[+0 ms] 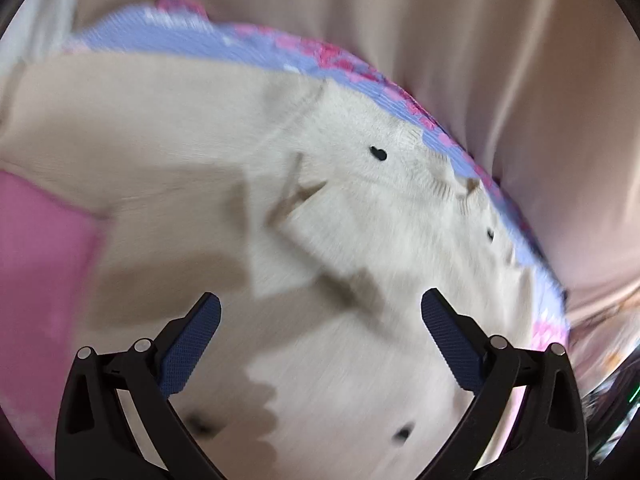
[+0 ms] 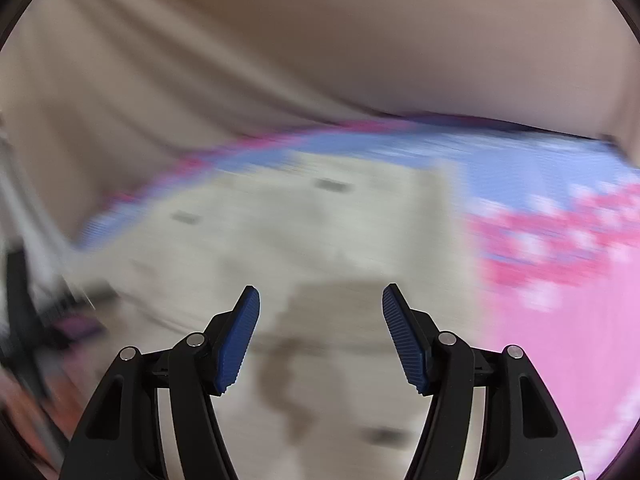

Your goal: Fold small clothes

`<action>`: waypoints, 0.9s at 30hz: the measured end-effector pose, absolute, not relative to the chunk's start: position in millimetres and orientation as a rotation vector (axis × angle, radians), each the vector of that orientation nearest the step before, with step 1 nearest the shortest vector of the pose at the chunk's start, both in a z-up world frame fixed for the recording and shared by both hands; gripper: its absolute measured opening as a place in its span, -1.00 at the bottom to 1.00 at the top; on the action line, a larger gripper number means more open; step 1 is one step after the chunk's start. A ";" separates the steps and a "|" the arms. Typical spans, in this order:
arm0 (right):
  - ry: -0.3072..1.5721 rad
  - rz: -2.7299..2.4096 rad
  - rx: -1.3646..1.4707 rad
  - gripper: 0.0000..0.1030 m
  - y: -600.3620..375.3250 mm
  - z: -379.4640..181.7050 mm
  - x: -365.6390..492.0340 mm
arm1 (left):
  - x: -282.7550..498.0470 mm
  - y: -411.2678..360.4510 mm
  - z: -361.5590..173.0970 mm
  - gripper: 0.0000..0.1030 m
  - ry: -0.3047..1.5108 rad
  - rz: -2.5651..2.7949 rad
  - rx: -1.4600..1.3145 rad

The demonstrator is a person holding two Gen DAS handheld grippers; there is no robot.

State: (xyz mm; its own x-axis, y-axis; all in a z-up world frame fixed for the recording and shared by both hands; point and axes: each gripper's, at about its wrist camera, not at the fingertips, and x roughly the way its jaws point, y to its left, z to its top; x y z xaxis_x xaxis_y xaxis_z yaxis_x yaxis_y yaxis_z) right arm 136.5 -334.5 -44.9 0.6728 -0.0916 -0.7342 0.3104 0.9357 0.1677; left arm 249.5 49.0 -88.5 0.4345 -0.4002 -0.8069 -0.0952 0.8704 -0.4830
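Note:
A cream knit garment (image 1: pixel 360 200) with small dark buttons (image 1: pixel 378 153) lies spread on a pink and lavender cloth (image 1: pixel 280 46). One flap (image 1: pixel 276 248) is folded over its middle. My left gripper (image 1: pixel 320 308) is open and empty, just above the garment's near part. In the right wrist view the same cream garment (image 2: pixel 320 220) lies below, blurred by motion. My right gripper (image 2: pixel 320 300) is open and empty above it.
The pink and lavender cloth (image 2: pixel 560 240) extends to the right of the garment. A beige curtain (image 2: pixel 280 40) hangs behind the surface, also in the left wrist view (image 1: pixel 480 40). Dark blurred objects (image 2: pixel 28 300) stand at the far left.

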 end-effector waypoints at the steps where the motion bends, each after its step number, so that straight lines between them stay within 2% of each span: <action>1: 0.833 -0.275 0.260 0.21 -346.6 -52.5 127.5 | 259.1 45.7 -94.8 0.69 1.126 -0.198 -0.531; 3: 0.874 -0.317 0.246 0.21 -371.5 -70.7 108.0 | 275.1 37.8 -104.4 0.41 1.137 -0.176 -0.553; 4: 0.885 -0.324 0.253 0.21 -381.0 -76.8 102.8 | 278.1 35.2 -102.2 0.01 1.116 -0.169 -0.539; 5: 0.891 -0.326 0.260 0.21 -386.6 -83.1 101.1 | 282.6 31.8 -98.3 -0.30 1.094 -0.211 -0.533; 6: 0.890 -0.320 0.275 0.21 -394.8 -89.7 101.4 | 287.6 31.1 -96.3 -0.78 1.091 -0.249 -0.538; 8: 0.885 -0.297 0.309 0.21 -399.5 -99.9 112.8 | 292.4 39.3 -84.2 -0.83 1.049 -0.254 -0.568; 11: 0.878 -0.244 0.351 0.05 -399.7 -106.4 135.5 | 292.3 50.1 -62.5 -0.86 0.977 -0.237 -0.559; 12: 0.877 -0.226 0.356 -0.07 -399.6 -108.1 143.0 | 293.3 52.3 -59.0 -0.86 0.972 -0.234 -0.546; 13: 0.874 -0.210 0.357 -0.38 -399.5 -108.5 148.5 | 294.9 53.4 -56.1 -0.86 0.967 -0.218 -0.514; 15: 0.862 -0.217 0.350 -0.75 -402.0 -107.4 155.2 | 297.7 55.2 -55.5 -0.86 0.958 -0.182 -0.462; 19: 0.822 -0.239 0.450 -0.79 -426.7 -120.7 146.5 | 302.8 60.2 -85.1 -0.86 1.016 -0.114 -0.419; 23: 0.886 -0.204 0.407 -0.67 -417.4 -109.8 145.4 | 297.5 62.0 -107.3 -0.85 1.033 -0.074 -0.414; 25: 0.856 -0.215 0.394 -0.53 -412.8 -93.6 126.9 | 296.8 65.6 -107.6 -0.85 1.032 -0.079 -0.434; 27: 0.795 -0.229 0.402 -0.50 -410.7 -72.8 108.7 | 297.4 69.5 -106.9 -0.84 1.036 -0.084 -0.433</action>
